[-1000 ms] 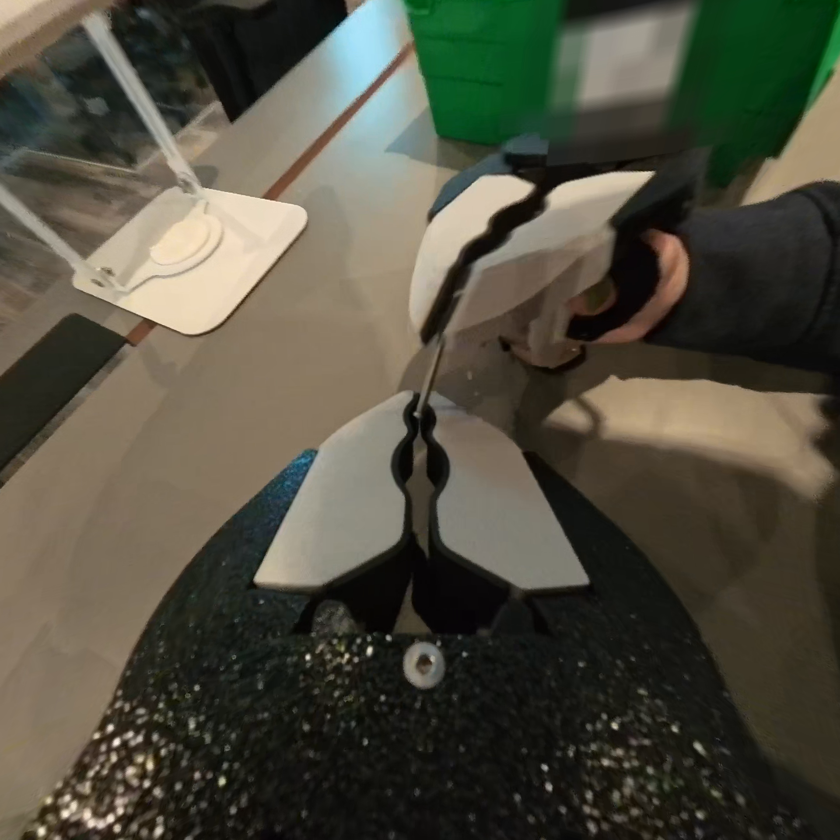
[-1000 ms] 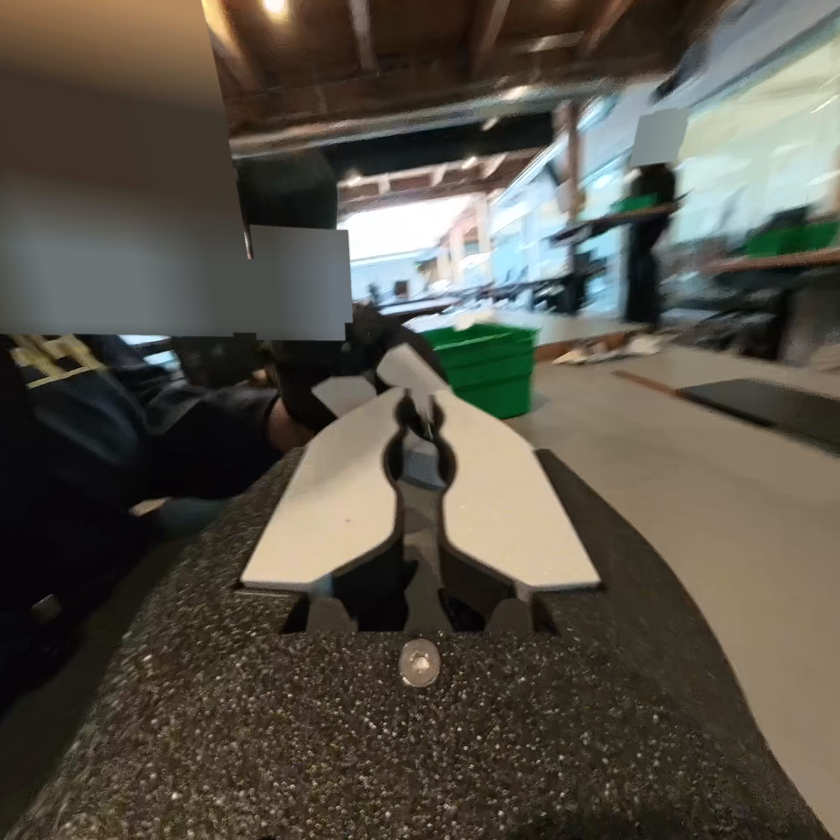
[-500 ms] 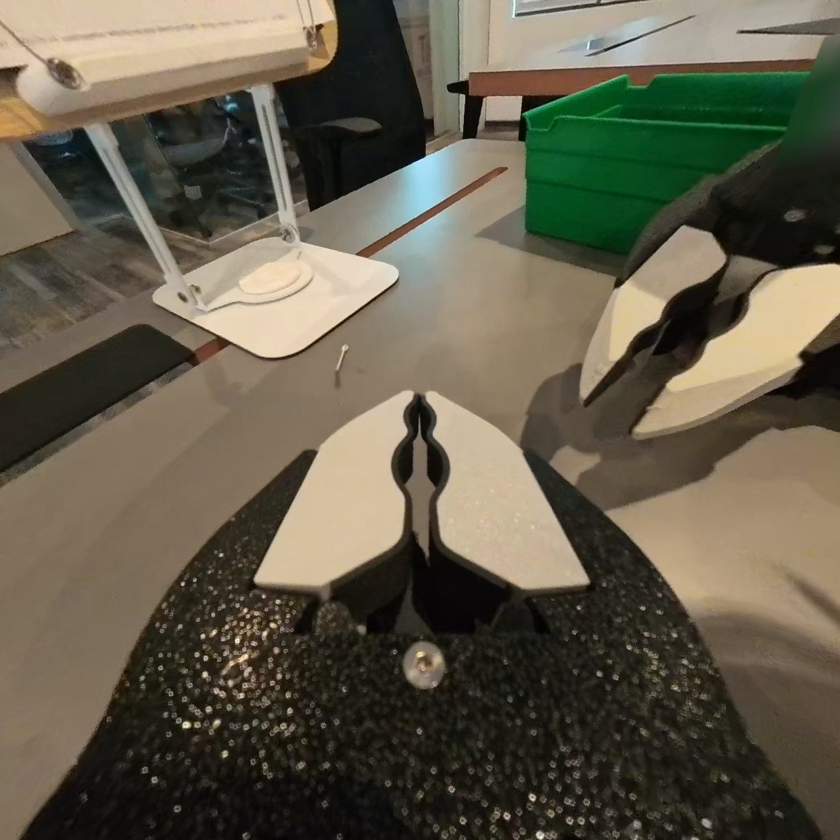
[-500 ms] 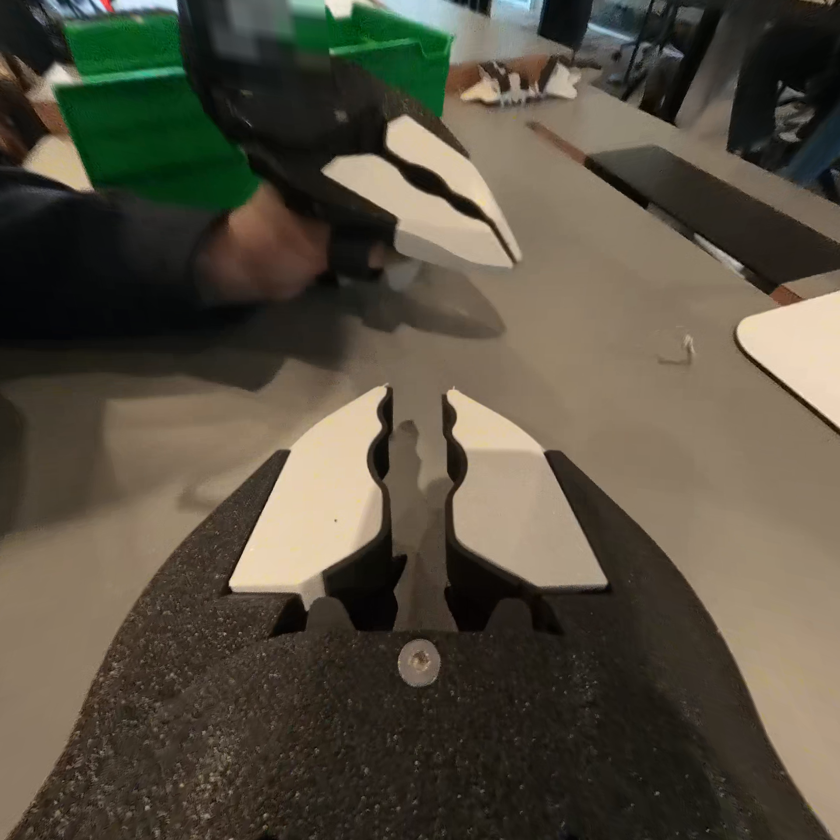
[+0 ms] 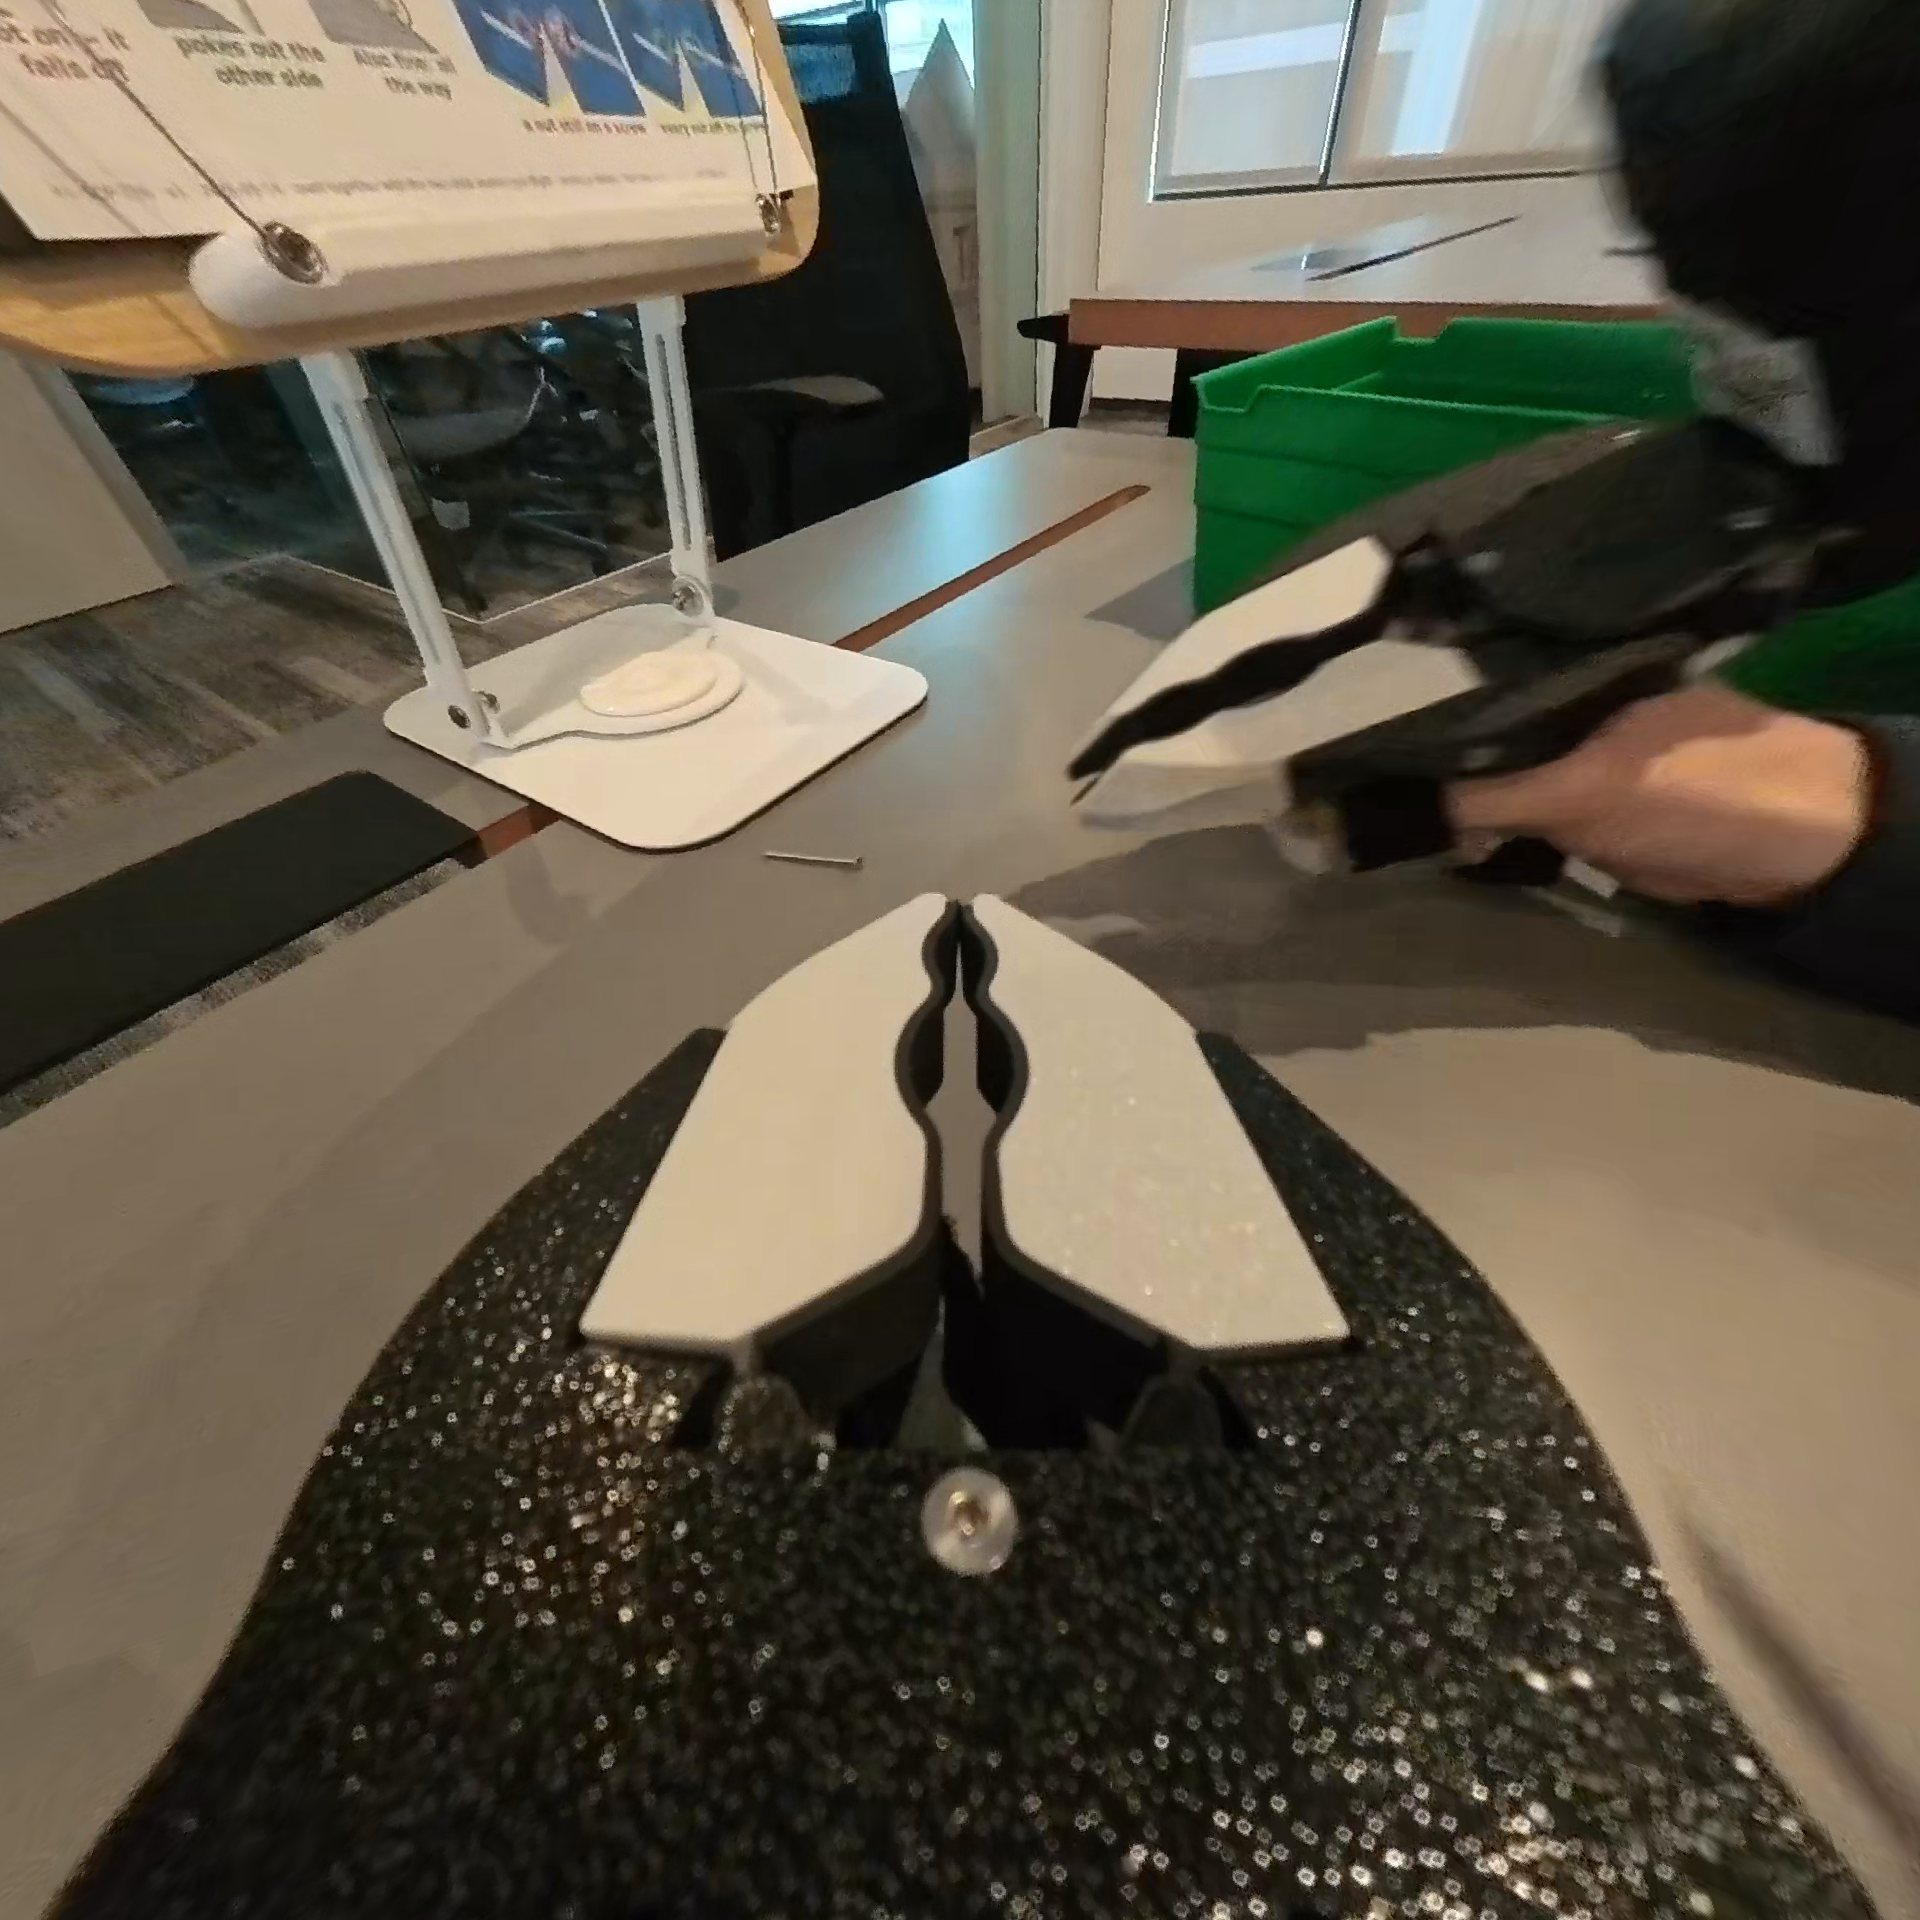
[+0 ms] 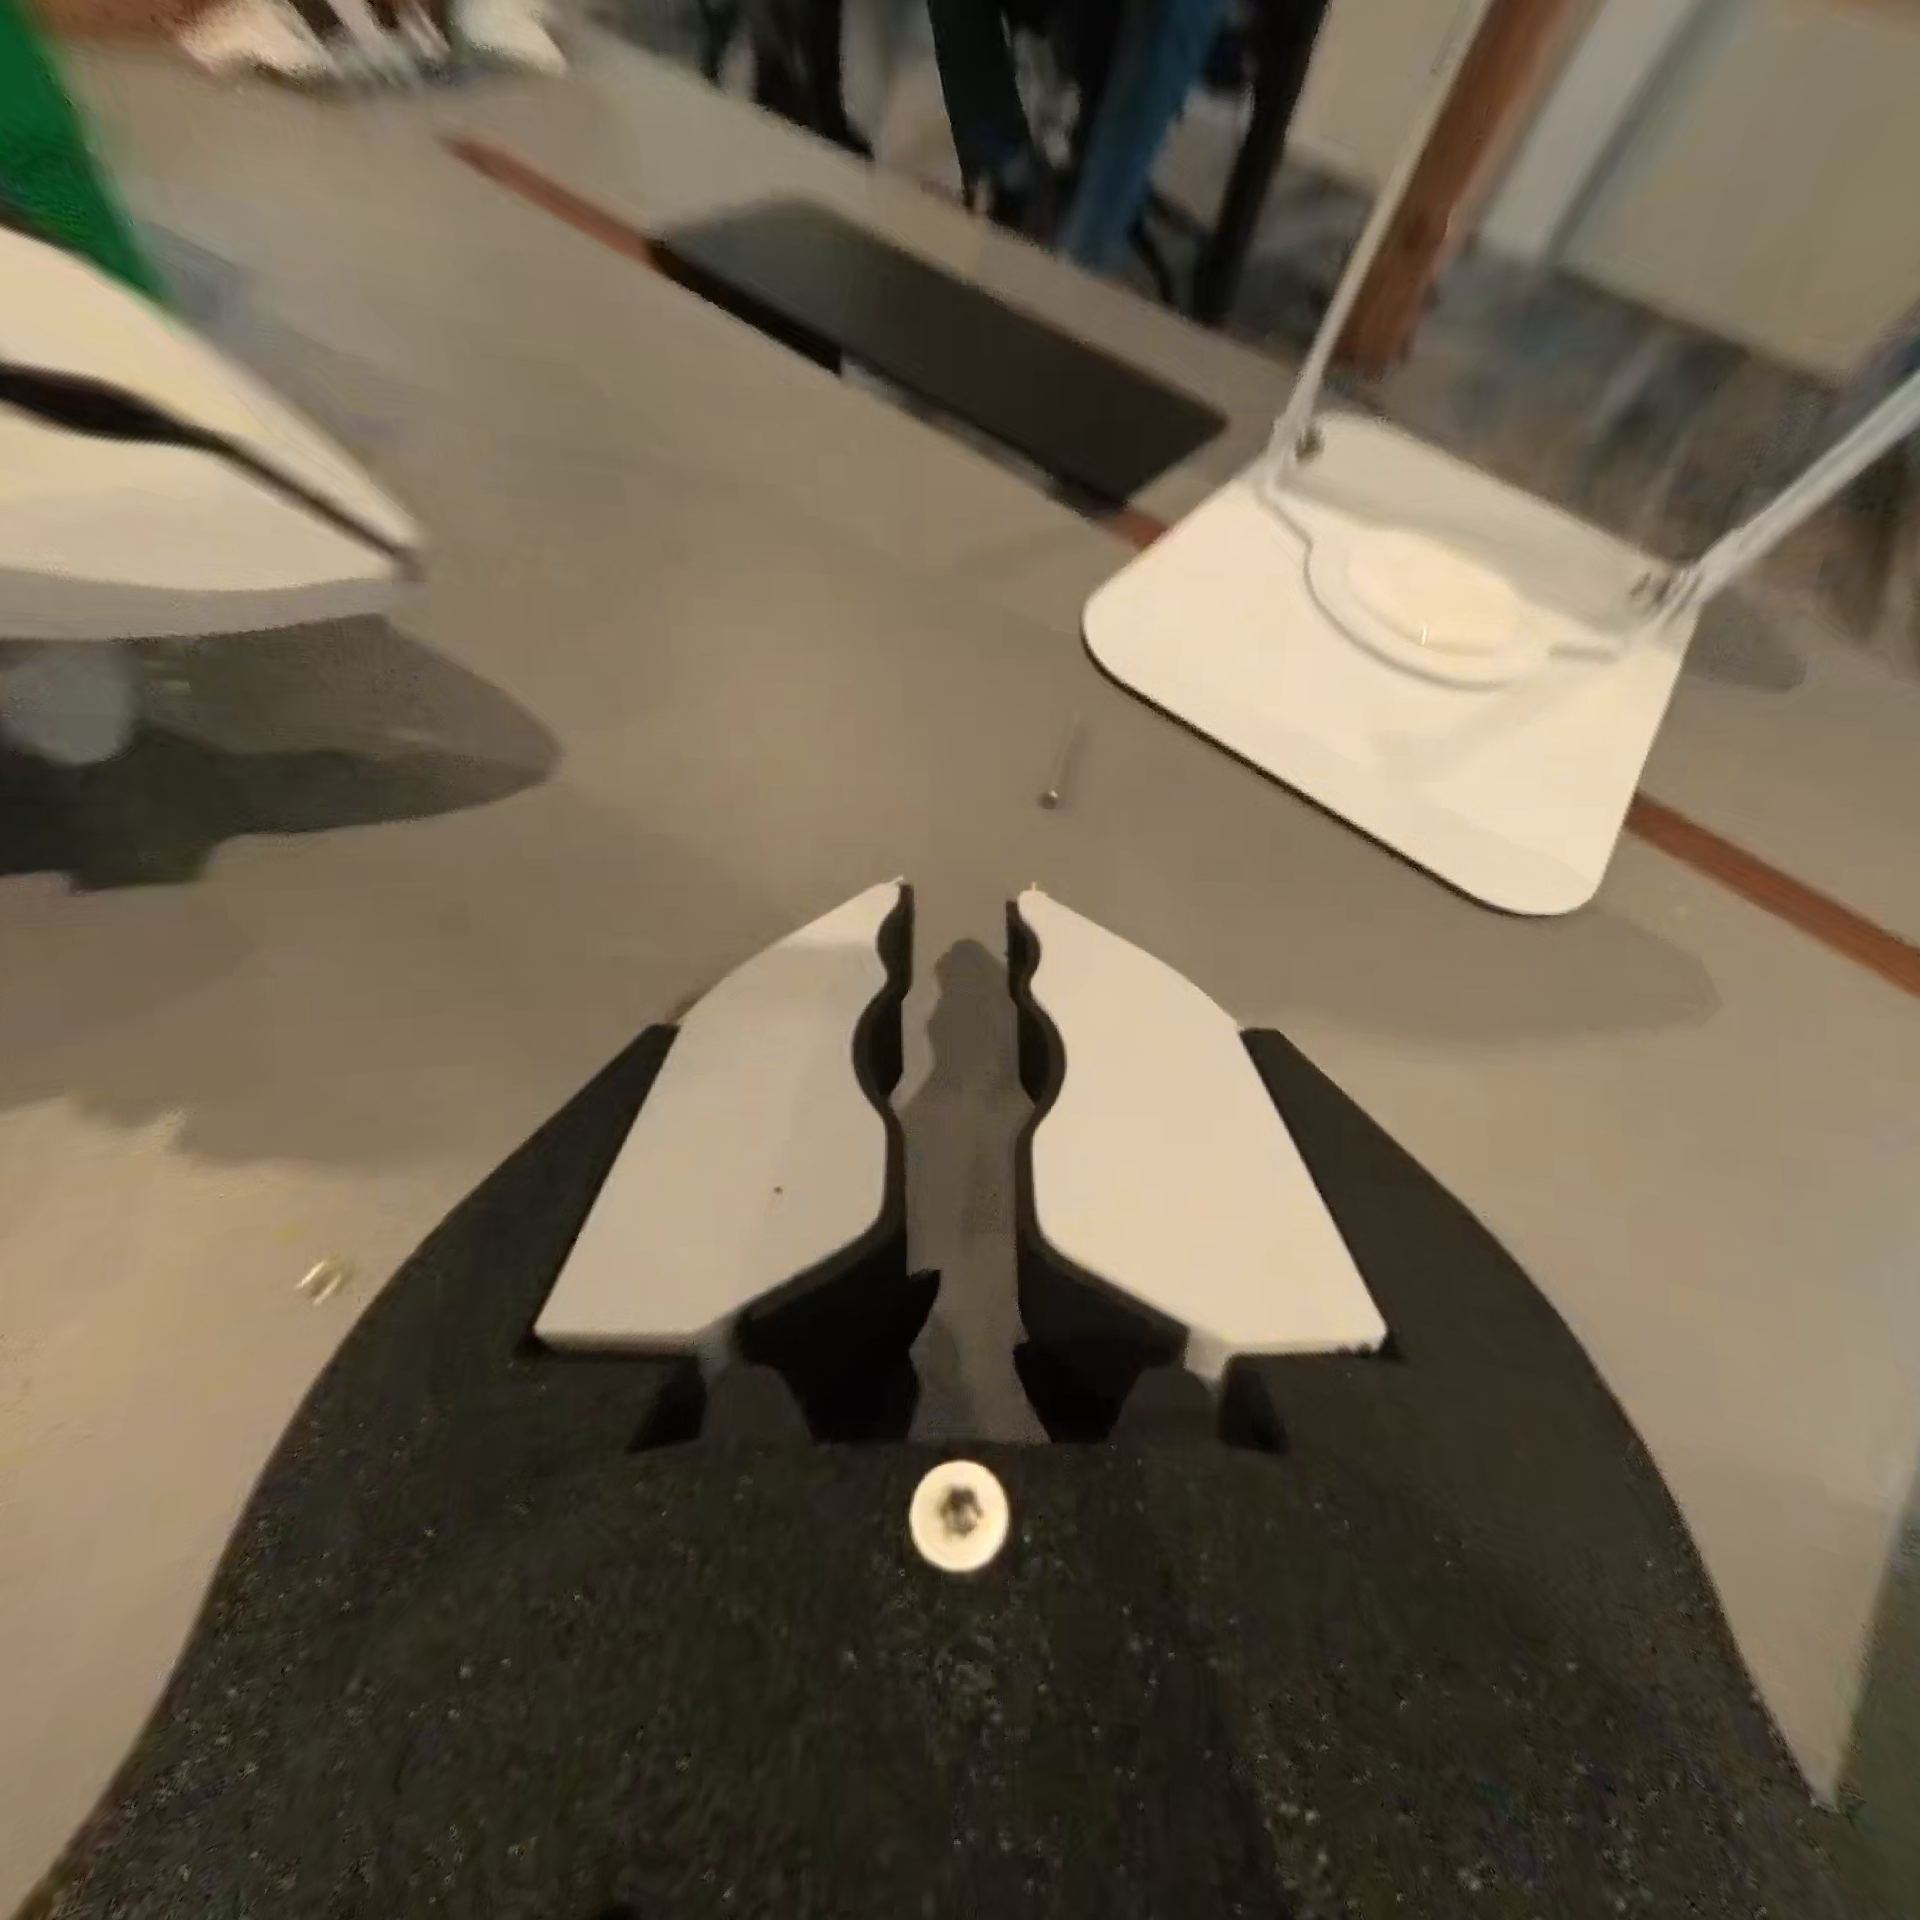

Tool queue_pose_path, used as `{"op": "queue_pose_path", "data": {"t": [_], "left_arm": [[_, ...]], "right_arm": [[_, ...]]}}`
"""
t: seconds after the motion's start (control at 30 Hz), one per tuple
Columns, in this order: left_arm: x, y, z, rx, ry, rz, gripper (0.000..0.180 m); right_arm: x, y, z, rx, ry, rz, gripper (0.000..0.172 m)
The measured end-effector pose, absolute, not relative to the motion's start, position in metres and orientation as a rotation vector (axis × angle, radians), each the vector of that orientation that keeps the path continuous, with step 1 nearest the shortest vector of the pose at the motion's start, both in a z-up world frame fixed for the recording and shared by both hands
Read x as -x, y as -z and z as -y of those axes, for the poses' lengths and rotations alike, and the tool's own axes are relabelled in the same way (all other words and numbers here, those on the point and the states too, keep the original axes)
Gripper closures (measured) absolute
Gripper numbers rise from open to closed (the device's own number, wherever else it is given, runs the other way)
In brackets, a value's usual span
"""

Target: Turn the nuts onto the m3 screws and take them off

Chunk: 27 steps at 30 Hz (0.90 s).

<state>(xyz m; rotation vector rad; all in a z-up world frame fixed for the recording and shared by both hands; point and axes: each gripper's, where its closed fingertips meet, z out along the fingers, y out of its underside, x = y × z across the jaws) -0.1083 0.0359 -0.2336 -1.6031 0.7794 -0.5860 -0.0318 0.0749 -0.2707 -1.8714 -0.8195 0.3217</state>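
Lying loose, the screw (image 5: 812, 858) — left jaws meet bare, right parted; only right view shows perhaps a nut (image 6: 322, 1276).

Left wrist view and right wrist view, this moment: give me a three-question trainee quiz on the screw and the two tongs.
1. True or false: the screw lies loose on the grey table, held by neither tongs.
2. Which tongs have a visible gap between the fingertips? A) left tongs B) right tongs C) both
3. Fill in: the screw lies just in front of the white ___ of the document stand.

Key
1. True; it lies flat, apart from both.
2. B; the left fingertips meet with nothing between them.
3. Base plate.
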Motion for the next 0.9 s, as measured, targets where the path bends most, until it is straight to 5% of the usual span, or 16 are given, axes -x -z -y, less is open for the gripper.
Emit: {"op": "queue_pose_path", "data": {"t": [0.33, 0.57, 0.83, 0.9], "left_arm": [[0.120, 0.222, -0.041, 1.572, 0.655, -0.678, 0.180], [0.131, 0.216, -0.047, 1.574, 0.763, -0.557, 0.180], [0.122, 0.207, -0.038, 1.521, 0.997, -0.554, 0.180], [0.115, 0.201, -0.031, 1.481, 1.101, -0.569, 0.158]], "right_arm": [[0.052, 0.310, -0.144, 2.165, -0.233, 0.775, 0.149], [0.058, 0.310, -0.146, 2.121, -0.173, 0.865, 0.169], [0.068, 0.242, -0.090, 1.601, -0.205, 0.862, 0.170], [0.076, 0.229, -0.062, 1.457, -0.294, 0.908, 0.170]]}}
